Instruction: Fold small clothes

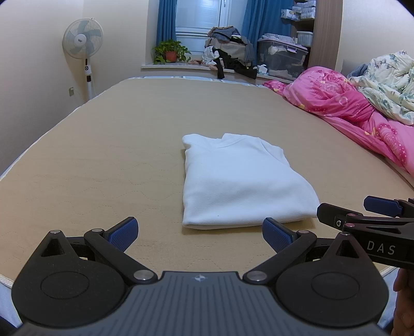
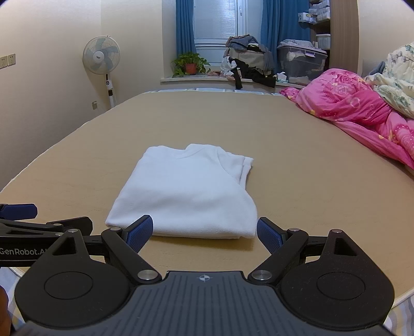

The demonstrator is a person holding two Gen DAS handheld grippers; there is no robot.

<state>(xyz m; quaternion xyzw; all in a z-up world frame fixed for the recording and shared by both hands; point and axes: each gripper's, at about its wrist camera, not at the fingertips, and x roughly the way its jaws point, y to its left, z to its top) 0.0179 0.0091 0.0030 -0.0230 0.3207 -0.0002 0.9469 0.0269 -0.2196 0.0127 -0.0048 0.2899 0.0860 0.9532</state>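
A white garment (image 1: pixel 240 181), folded into a compact rectangle with its neckline turned away from us, lies flat on the tan mattress cover of the bed (image 1: pixel 103 155), near the bed's close edge. In the right wrist view we see the same white garment (image 2: pixel 189 191) with a layered fold running along its right side.

The left hand-held gripper (image 1: pixel 199 234) hovers just short of the garment's near edge, its jaws spread wide and holding nothing. The right hand-held gripper (image 2: pixel 204 232) sits likewise before the near edge, jaws wide apart and empty; its left blue pad (image 2: pixel 139 232) overlaps the garment's lower corner in the view, though we cannot tell whether it touches. Each gripper appears at the margin of the other's view, side by side.

Along the bed's right side lies a pink quilt (image 1: pixel 344 103), with a floral quilt (image 1: pixel 388 85) heaped beyond it. At the far wall we note a standing fan (image 1: pixel 82 41), a potted plant (image 1: pixel 170 51) on the windowsill, a pile of clothes (image 1: pixel 227 51), a clear storage bin (image 1: pixel 282 56) and blue curtains (image 1: pixel 165 23).
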